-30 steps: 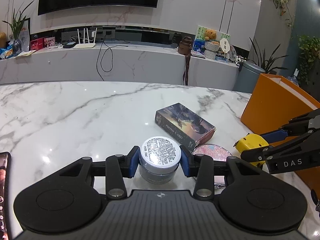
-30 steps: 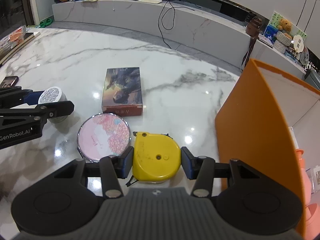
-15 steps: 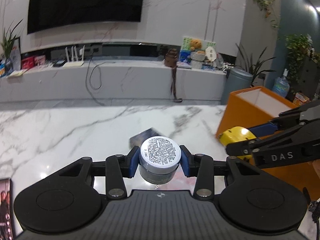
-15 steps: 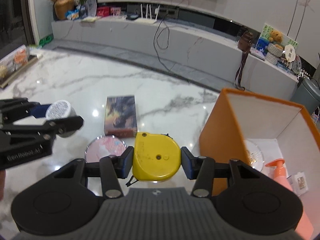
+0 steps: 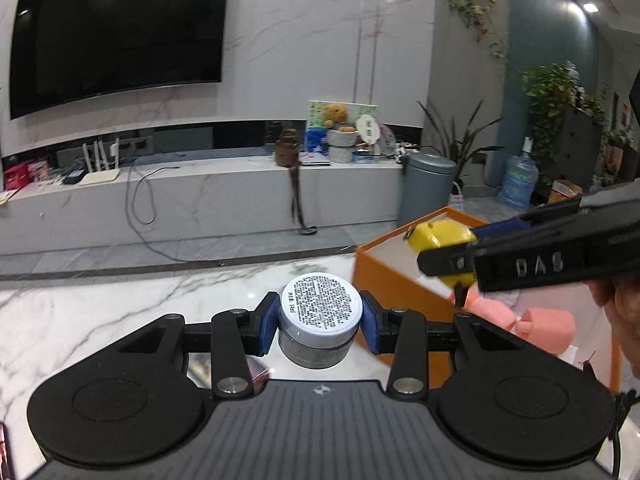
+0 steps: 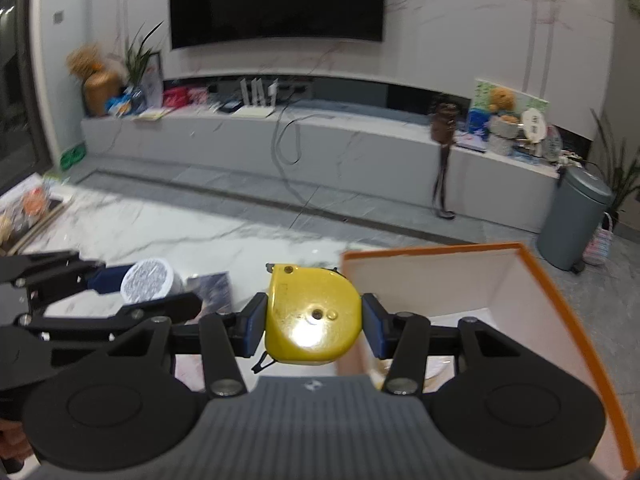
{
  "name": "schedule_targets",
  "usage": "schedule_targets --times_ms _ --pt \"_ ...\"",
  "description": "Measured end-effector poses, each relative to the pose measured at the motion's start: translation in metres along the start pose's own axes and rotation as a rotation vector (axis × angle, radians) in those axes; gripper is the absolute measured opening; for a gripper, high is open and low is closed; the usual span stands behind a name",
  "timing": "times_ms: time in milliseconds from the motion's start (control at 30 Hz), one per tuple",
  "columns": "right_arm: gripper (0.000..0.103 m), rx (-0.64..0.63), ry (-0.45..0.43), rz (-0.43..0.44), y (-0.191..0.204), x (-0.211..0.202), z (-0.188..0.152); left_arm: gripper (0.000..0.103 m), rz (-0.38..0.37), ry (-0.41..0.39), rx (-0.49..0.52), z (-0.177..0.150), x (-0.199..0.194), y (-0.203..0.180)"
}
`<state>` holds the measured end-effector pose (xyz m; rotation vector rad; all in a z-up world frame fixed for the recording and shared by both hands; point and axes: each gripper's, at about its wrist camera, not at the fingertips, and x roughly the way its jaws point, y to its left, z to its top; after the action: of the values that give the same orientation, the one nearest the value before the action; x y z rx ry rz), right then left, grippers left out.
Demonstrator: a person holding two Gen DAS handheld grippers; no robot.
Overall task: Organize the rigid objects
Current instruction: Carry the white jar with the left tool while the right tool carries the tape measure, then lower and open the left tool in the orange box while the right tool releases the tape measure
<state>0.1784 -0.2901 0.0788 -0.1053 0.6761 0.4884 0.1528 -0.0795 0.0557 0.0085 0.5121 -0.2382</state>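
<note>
My left gripper (image 5: 319, 326) is shut on a small grey jar (image 5: 319, 316) with a printed white lid, held above the marble table (image 5: 120, 312). The yellow tape measure (image 6: 314, 316) sits clamped in my right gripper (image 6: 314, 326), raised over the left rim of the orange box (image 6: 560, 292). From the left wrist view, the right gripper (image 5: 442, 252) carries the tape measure (image 5: 438, 236) over the orange box (image 5: 384, 280), just right of the jar. In the right wrist view the left gripper (image 6: 150, 288) holds the jar (image 6: 148, 280) at the left.
Inside the orange box lie a pink bottle (image 5: 532, 320) and a white disc (image 6: 438, 372). A picture-printed card box (image 6: 214, 292) rests on the table between the grippers. Beyond the table's far edge are grey floor, a long TV bench (image 5: 200, 188) and a grey bin (image 5: 426, 188).
Both grippers have risen off the table with the jar and the tape measure and moved right toward the orange box. The tape measure now hangs over its rim.
</note>
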Motion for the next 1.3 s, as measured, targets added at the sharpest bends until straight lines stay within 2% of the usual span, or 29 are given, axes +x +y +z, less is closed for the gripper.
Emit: schedule_targets --times_ms 233,533,767,1133,1300 --pt "0.05 0.082 -0.052 -0.066 -0.045 -0.022 0.005 0.048 -0.045 -0.005 0.012 0.018 0.013 -0.02" --pt "0.05 0.191 -0.054 -0.158 -0.099 -0.031 -0.001 0.048 -0.111 -0.004 0.058 0.038 0.031 -0.055" --pt "0.05 0.209 -0.043 -0.194 -0.114 -0.031 -0.003 0.048 -0.172 0.094 0.085 0.05 0.069 -0.084" --pt "0.05 0.153 0.053 -0.209 -0.136 -0.028 -0.011 0.048 -0.164 0.188 0.18 0.048 0.108 -0.115" --pt "0.05 0.143 0.068 -0.216 -0.141 -0.025 -0.012 0.048 -0.157 0.235 0.169 0.047 0.119 -0.12"
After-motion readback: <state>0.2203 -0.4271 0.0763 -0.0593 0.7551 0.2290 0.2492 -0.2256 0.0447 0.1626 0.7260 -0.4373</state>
